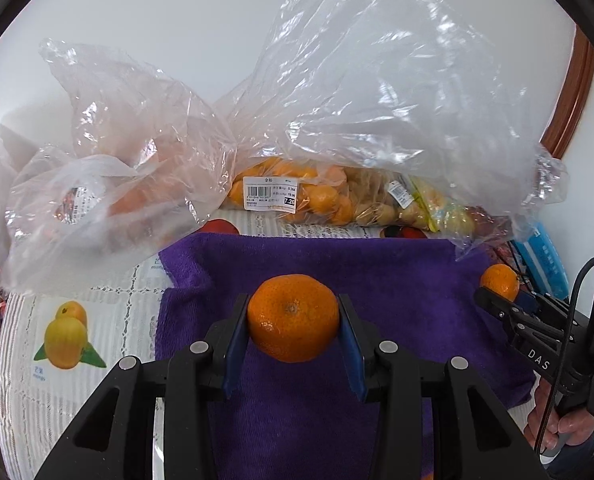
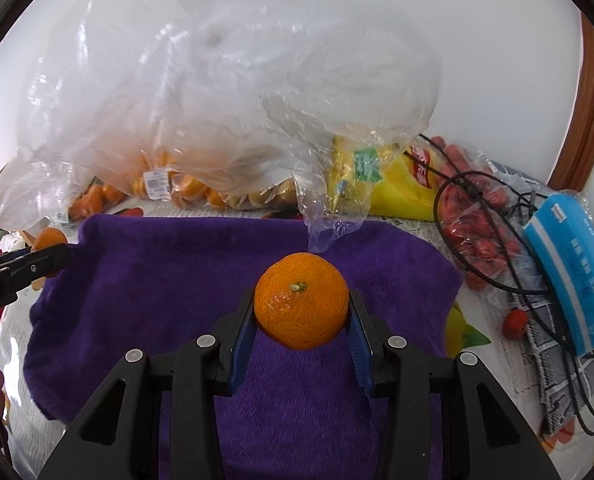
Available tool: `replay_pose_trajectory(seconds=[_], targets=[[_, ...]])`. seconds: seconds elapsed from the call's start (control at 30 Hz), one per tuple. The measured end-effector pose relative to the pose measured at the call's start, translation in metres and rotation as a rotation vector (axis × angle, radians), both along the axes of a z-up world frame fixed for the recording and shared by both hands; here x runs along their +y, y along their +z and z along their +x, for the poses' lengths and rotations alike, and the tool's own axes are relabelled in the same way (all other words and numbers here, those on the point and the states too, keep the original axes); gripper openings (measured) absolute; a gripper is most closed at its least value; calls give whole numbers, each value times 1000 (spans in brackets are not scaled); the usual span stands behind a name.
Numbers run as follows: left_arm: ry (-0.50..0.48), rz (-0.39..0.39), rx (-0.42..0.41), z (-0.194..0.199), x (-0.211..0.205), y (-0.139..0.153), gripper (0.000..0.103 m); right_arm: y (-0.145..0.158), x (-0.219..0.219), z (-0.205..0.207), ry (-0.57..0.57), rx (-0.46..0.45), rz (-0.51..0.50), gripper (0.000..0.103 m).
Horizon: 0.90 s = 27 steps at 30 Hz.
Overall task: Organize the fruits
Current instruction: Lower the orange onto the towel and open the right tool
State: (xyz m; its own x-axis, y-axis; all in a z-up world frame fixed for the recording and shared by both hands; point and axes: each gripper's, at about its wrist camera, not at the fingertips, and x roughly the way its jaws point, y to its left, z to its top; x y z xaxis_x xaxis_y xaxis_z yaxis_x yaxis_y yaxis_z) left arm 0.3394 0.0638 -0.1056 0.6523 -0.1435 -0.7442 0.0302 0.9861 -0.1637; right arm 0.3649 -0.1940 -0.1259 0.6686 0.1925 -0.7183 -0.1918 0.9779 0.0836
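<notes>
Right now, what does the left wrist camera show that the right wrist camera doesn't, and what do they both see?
Only the left wrist view shows the printed mango picture on the tablecloth and the readable price label on the bag of small oranges. Only the right wrist view shows the yellow snack bag, the tangled black cable and the loose red fruit. Both show the purple towel, the clear plastic bags, and each hand-held gripper shut on a mandarin: left hand-held gripper, right hand-held gripper.
</notes>
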Motion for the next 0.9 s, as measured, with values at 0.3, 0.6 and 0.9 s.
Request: replay_pose_trajectory(seconds=[0.3, 0.6, 0.9], targets=[[-12, 16, 46, 25, -6, -22, 39, -21, 6, 20, 21, 45, -29, 43], [-23, 25, 87, 36, -14, -39, 40, -35, 6, 25, 9, 78, -35, 43], [-24, 19, 126, 41, -13, -45, 40, -41, 6, 26, 12, 106, -39, 43]])
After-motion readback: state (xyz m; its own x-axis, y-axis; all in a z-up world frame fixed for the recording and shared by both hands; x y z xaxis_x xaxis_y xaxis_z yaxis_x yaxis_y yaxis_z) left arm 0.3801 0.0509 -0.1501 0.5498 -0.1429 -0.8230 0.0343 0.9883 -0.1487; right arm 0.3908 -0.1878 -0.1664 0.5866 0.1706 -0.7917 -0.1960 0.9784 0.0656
